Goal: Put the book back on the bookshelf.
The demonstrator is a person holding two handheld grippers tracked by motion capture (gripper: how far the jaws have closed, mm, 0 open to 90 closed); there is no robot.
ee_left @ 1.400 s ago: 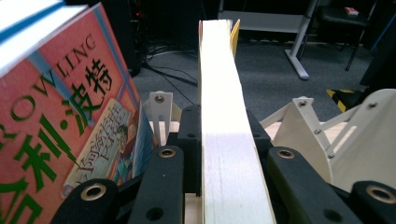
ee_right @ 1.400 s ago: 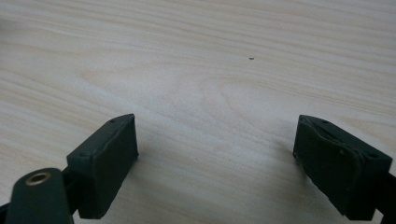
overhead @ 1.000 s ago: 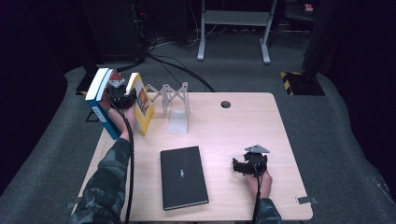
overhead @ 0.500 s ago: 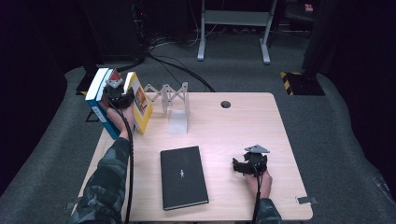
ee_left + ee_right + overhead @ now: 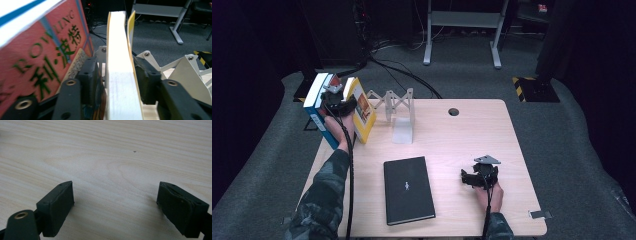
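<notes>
On the table (image 5: 512,130), two upright books (image 5: 357,107) stand left of the rack (image 5: 399,107), another book (image 5: 408,190) lying nearer.

Floor: I saw dark grey carpet (image 5: 592,150) all around.
Table: light wooden rectangular tabletop (image 5: 492,135).
Behind: grey metal frame stand (image 5: 462,30), black cables (image 5: 397,70).
Light: dim.
</notes>
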